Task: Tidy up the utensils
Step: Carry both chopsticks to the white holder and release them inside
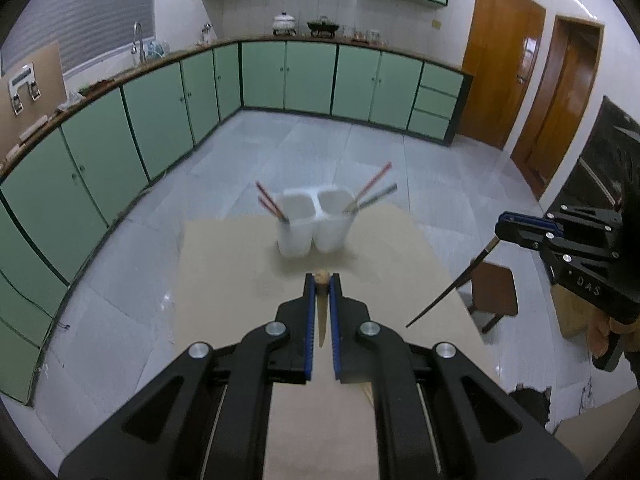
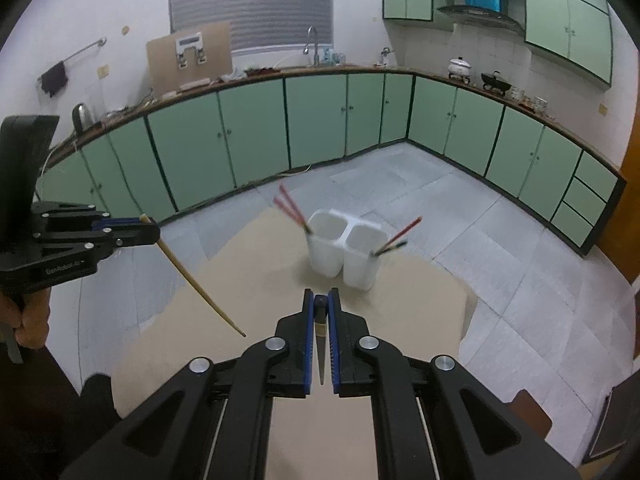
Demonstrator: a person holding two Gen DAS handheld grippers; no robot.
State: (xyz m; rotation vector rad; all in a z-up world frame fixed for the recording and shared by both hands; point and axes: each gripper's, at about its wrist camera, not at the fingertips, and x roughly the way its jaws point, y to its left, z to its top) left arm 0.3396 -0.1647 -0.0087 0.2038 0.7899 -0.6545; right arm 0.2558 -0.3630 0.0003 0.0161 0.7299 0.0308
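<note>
A white two-cup utensil holder (image 1: 314,222) (image 2: 346,250) stands on the tan table. Red chopsticks (image 1: 269,200) lean out of its left cup; a red and a dark chopstick (image 1: 372,194) lean out of its right cup. My left gripper (image 1: 321,280) is shut on a light wooden chopstick (image 1: 322,320), held above the table short of the holder; it also shows in the right wrist view (image 2: 200,282). My right gripper (image 2: 321,300) is shut on a dark chopstick (image 2: 320,348), which also shows in the left wrist view (image 1: 452,288).
The tan table top (image 1: 240,272) ends just behind the holder, with grey tiled floor beyond. A brown stool (image 1: 494,294) stands right of the table. Green cabinets (image 1: 160,112) line the walls, and wooden doors (image 1: 500,64) are at the right.
</note>
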